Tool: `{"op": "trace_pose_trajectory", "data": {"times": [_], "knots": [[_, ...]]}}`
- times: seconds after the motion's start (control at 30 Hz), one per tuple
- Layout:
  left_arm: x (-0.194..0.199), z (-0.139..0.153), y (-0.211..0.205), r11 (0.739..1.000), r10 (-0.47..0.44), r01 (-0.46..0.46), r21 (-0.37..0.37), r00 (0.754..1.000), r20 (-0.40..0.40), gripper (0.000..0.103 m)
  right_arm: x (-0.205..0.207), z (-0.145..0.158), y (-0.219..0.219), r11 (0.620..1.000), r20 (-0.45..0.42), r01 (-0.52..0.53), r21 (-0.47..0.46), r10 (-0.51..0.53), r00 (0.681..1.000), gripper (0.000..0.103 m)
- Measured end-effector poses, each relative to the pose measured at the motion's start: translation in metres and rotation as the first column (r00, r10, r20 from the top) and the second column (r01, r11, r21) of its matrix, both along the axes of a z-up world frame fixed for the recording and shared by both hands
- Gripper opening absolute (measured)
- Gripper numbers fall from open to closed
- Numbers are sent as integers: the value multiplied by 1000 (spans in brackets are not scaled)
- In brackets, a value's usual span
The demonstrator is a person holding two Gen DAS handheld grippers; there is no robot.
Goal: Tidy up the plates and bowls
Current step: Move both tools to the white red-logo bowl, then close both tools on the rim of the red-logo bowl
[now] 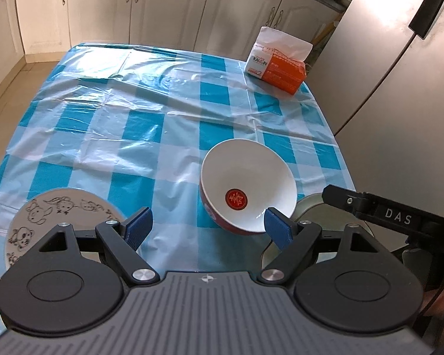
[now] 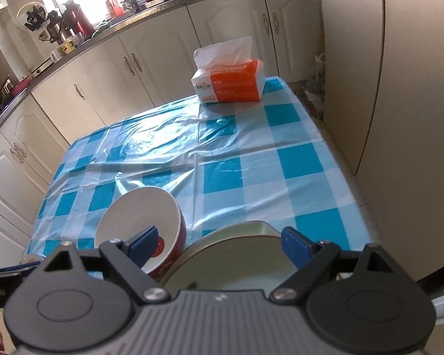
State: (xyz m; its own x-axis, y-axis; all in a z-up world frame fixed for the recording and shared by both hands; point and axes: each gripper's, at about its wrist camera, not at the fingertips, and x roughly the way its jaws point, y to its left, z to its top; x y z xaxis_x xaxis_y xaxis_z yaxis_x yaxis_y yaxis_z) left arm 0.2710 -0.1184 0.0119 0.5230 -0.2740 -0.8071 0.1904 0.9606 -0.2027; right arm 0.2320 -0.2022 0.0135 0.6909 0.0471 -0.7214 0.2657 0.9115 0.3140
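Left wrist view shows my left claw (image 1: 208,229) spread wide and holding nothing, its right pad at the near rim of the bowl (image 1: 247,185); I cannot tell if it touches. That bowl sits tilted, leaning toward me. Left of the claw lies a cartoon plate (image 1: 65,210) flat on the surface (image 1: 103,103). My right claw (image 2: 219,247) is open too and empty, hovering over a pale dish (image 2: 236,260) that sits just beside the bowl. A tissue box (image 1: 276,69) stands at the far corner, well apart.

I judge the bowl to be glazed ceramic: stiff, slick, fairly heavy, and liable to chip. I would pinch its rim, one pad inside and one outside, squeezing firmly since the glaze may slip. The plate lies flat, so its edge needs lifting first.
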Motion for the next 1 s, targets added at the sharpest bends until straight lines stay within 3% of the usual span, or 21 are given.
{"op": "trace_pose_trajectory", "data": {"times": [0.83, 1.0], "knots": [[38, -43, -29, 995, 80, -78, 62, 996, -26, 101, 69, -18, -4, 981, 20, -146, 130, 144, 989, 89], [42, -46, -32, 989, 101, -100, 106, 995, -8, 101, 78, -27, -2, 972, 2, -171, 160, 173, 985, 83]]}}
